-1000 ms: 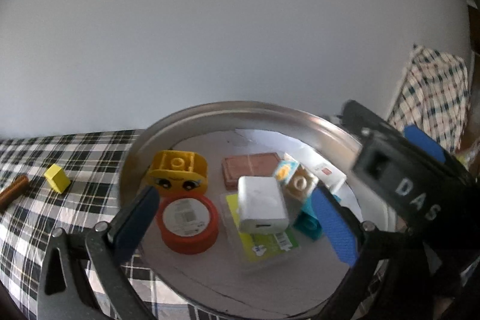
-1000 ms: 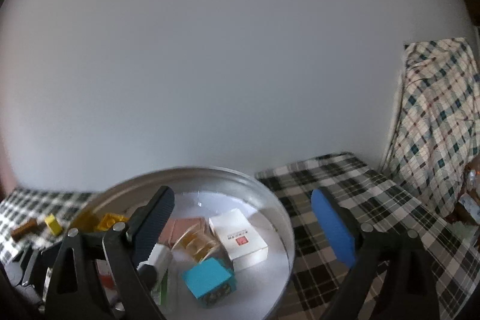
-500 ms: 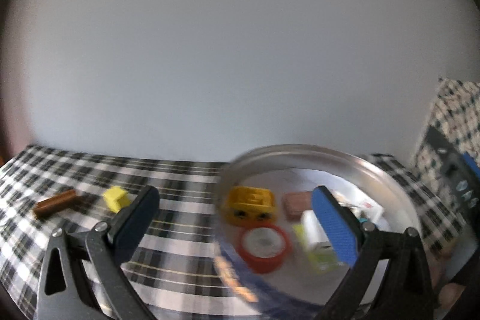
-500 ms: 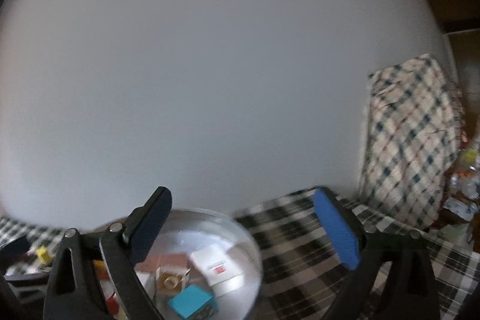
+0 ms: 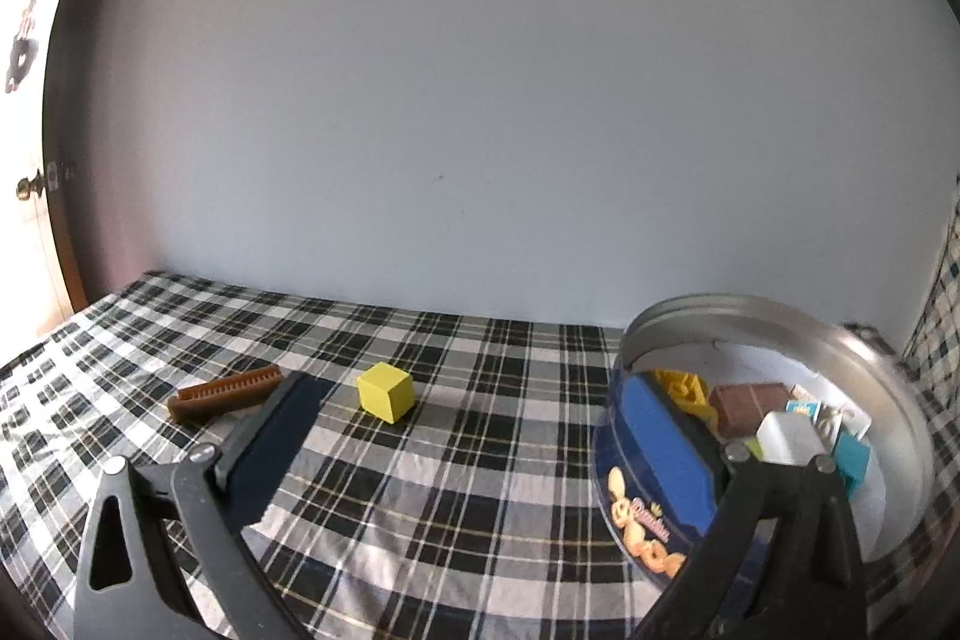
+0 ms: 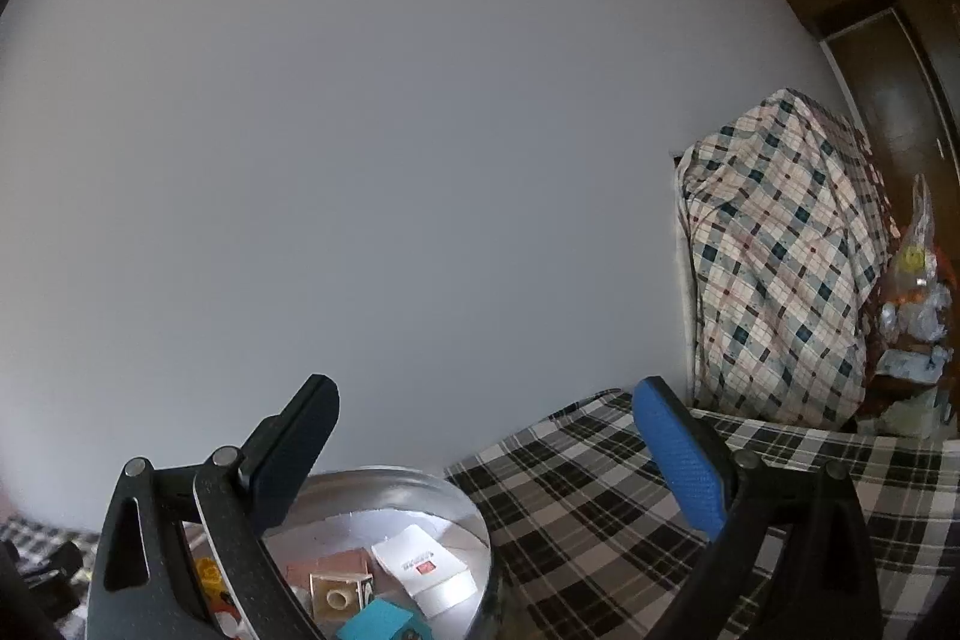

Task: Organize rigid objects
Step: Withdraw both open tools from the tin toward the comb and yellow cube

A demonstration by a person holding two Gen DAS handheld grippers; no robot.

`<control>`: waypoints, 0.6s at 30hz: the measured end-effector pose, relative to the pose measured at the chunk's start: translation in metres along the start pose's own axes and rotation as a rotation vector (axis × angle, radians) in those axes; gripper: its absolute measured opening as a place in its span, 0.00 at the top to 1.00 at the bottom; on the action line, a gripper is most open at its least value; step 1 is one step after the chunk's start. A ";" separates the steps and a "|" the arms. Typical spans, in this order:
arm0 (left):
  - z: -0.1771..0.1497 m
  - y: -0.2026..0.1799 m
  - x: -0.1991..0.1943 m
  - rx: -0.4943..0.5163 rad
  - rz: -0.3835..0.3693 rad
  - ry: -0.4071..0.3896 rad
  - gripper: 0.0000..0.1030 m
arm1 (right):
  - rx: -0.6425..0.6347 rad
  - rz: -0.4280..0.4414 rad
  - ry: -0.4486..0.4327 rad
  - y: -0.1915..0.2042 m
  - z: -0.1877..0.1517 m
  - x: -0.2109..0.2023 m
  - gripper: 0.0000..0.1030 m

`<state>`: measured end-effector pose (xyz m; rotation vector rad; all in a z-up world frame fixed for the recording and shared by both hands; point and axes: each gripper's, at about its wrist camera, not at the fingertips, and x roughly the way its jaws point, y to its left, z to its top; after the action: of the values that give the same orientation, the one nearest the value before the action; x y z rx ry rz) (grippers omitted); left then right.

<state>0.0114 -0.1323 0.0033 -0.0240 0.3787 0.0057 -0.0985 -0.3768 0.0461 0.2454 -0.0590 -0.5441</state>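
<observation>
A yellow cube (image 5: 386,391) and a brown ridged bar (image 5: 225,391) lie on the checked cloth, just beyond my left gripper (image 5: 474,418), which is open with nothing between its fingers. A round metal tin (image 5: 864,358) with a blue side stands at the right and holds several blocks and small boxes. In the right wrist view the same tin (image 6: 420,484) sits low at the left, with a white box (image 6: 423,568) and a teal block (image 6: 378,622) inside. My right gripper (image 6: 480,451) is open and empty, held level above the tin's right side.
A plain pale wall runs behind the table. A piece of furniture under a checked cover (image 6: 780,280) stands at the right with clutter beside it. A door with a knob (image 5: 27,187) is at the far left.
My left gripper has swung left, away from over the tin, so the cube and bar now lie ahead of it. My right gripper has tilted up and turned right; the tin sank low in its view.
</observation>
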 end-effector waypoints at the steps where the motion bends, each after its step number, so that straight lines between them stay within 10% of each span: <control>1: 0.000 -0.001 0.000 0.011 -0.008 0.005 0.01 | -0.019 -0.004 0.000 0.003 -0.001 -0.001 0.03; 18: -0.002 0.007 -0.007 0.039 -0.078 0.032 0.01 | -0.066 -0.103 -0.091 0.019 -0.002 -0.043 0.03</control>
<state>0.0041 -0.1257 0.0042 -0.0001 0.4091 -0.0791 -0.1253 -0.3385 0.0497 0.1599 -0.1172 -0.6582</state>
